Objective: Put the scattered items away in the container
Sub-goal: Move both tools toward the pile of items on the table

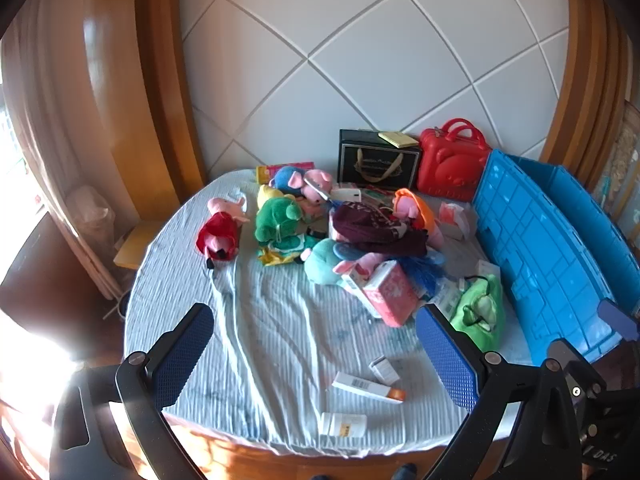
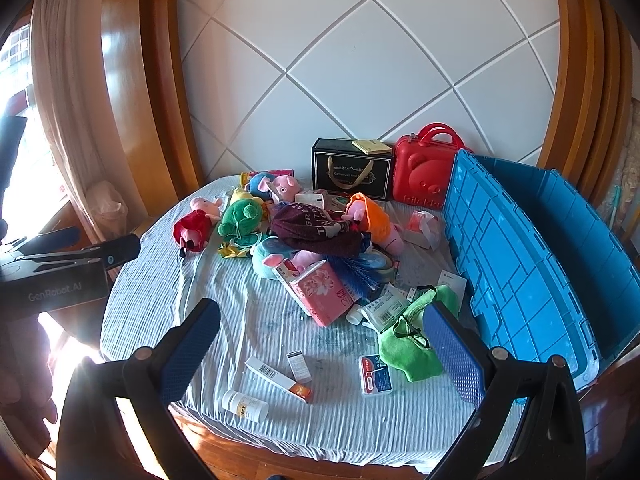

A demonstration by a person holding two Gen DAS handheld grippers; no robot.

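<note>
Bed w/ a pale blue-striped sheet (image 2: 256, 332), rumpled into long folds, fills the middle of both views; wood floor shows along its near edge. Landmark: the big blue crate (image 2: 532, 264), open, standing on the bed's right side against a wood-trimmed wall. Behind the bed, a white padded wall panel (image 2: 360, 60) w/ diamond seams, framed by glossy curved wood; curtain and bright window beyond the bed's far-left side, strong glare low left. Just left of the crate's far end: red bear-face case (image 2: 424, 172), then a black gift box (image 2: 352, 172) w/ a yellow pad on top, both against the panel. Left of the crate mid-bed, a heap of plush pigs, a green plush (image 2: 240, 220), a maroon cloth (image 2: 316, 228), a pink tissue pack (image 2: 324, 296), a blue brush. A red-dressed pig plush (image 2: 196, 224) lies furthest from the crate, apart from the heap. Right beside the crate's near wall: green cloth bag (image 2: 412, 344), small white packets around it. Nearer the bed's front edge, well left of the crate: long white-orange box (image 2: 280, 380), small carton (image 2: 300, 366), white pill bottle (image 2: 244, 402), red-blue pack (image 2: 374, 374). Left hand-held gripper (image 1: 316, 360) hangs above the sheet's near part, jaws wide, nothing btwn them. Right hand-held gripper (image 2: 324, 356) likewise wide and empty, its right finger overlapping the green bag in view; contact can't be told.
</note>
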